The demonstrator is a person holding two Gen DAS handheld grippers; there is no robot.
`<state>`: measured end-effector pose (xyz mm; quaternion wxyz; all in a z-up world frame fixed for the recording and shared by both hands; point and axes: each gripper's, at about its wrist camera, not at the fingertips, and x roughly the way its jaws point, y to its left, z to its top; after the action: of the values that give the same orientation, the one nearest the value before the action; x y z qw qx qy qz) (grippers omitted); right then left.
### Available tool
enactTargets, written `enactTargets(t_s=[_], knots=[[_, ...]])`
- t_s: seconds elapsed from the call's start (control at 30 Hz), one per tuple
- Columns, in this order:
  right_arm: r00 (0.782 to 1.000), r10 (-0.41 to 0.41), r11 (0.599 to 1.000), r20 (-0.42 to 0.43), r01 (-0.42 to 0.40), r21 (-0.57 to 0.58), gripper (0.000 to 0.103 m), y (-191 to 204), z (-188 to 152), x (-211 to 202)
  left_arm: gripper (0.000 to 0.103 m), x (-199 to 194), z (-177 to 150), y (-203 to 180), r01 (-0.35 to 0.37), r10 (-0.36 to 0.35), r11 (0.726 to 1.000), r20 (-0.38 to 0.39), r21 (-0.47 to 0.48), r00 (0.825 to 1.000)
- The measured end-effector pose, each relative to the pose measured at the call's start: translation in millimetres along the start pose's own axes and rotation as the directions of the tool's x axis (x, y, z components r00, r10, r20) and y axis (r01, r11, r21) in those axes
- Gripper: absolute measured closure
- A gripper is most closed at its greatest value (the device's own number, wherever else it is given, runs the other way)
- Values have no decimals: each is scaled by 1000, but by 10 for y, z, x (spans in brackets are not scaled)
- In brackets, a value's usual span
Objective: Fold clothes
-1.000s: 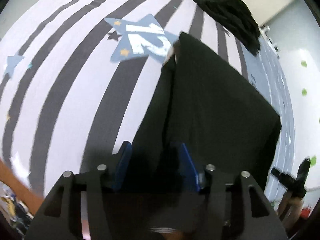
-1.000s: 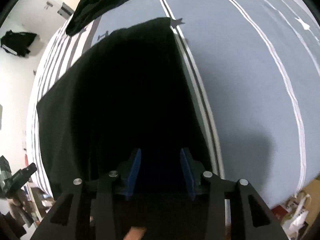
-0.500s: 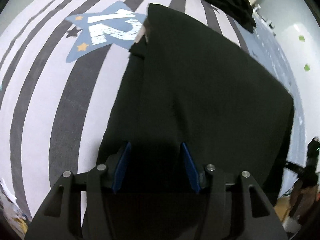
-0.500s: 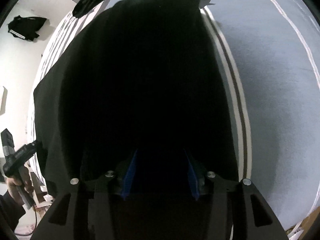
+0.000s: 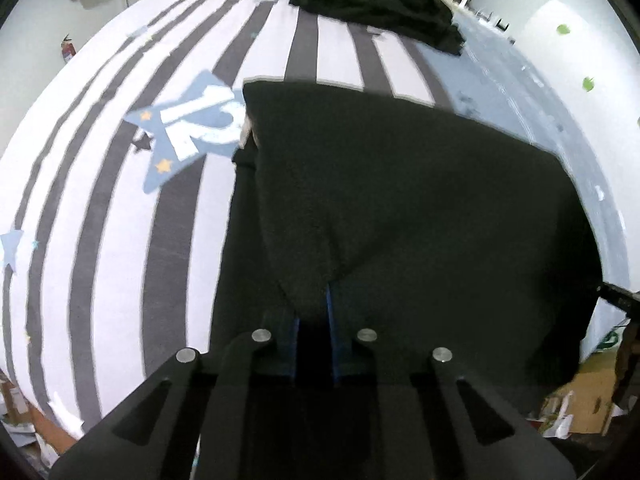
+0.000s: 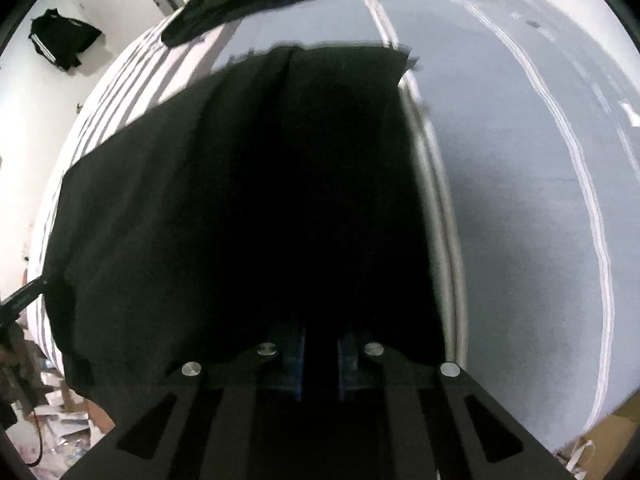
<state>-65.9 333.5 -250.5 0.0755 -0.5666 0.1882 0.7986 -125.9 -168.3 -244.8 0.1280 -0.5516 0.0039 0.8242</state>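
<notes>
A black garment [image 5: 420, 200] lies spread flat on the bed, with a fold running along its left side. My left gripper [image 5: 313, 320] is shut on the garment's near edge, and a tuck of cloth rises from between the blue pads. In the right wrist view the same garment [image 6: 240, 180] fills the middle, its far edge reaching the pale stripe of the cover. My right gripper [image 6: 321, 344] is shut on the near edge too, its pads mostly hidden under the dark cloth.
The bed cover [image 5: 100, 200] is grey-and-white striped with a blue star patch [image 5: 192, 128], and plain blue-grey on the right [image 6: 520, 200]. A heap of black clothes [image 5: 372, 4] lies at the far end. Cardboard and clutter [image 5: 588, 384] sit on the floor by the bed.
Both grippers' pads, wide apart over the garment's near edge earlier, have come together on the cloth. Both views have pulled back slightly, showing more of the bed.
</notes>
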Motion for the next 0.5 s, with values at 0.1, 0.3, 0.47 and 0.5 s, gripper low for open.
enactTargets(t_s=[0.1, 0.3, 0.47, 0.5], knots=[[1000, -15, 1000, -7, 15, -21, 94, 79, -9, -295, 95, -302, -26, 32, 11, -11, 1000, 12, -1, 1000], [992, -52, 999, -114, 50, -21, 90, 152, -69, -362, 86, 98, -424, 167, -24, 6, 996, -220, -81, 975], [964, -87, 994, -253, 101, 44, 83, -47, -222, 31, 77, 218, -672, 444, -65, 7, 981, -308, -180, 951], [962, -95, 993, -256, 110, 42, 83, -70, -232, 10, 75, 165, -665, 437, -87, 42, 985, -286, -146, 957]])
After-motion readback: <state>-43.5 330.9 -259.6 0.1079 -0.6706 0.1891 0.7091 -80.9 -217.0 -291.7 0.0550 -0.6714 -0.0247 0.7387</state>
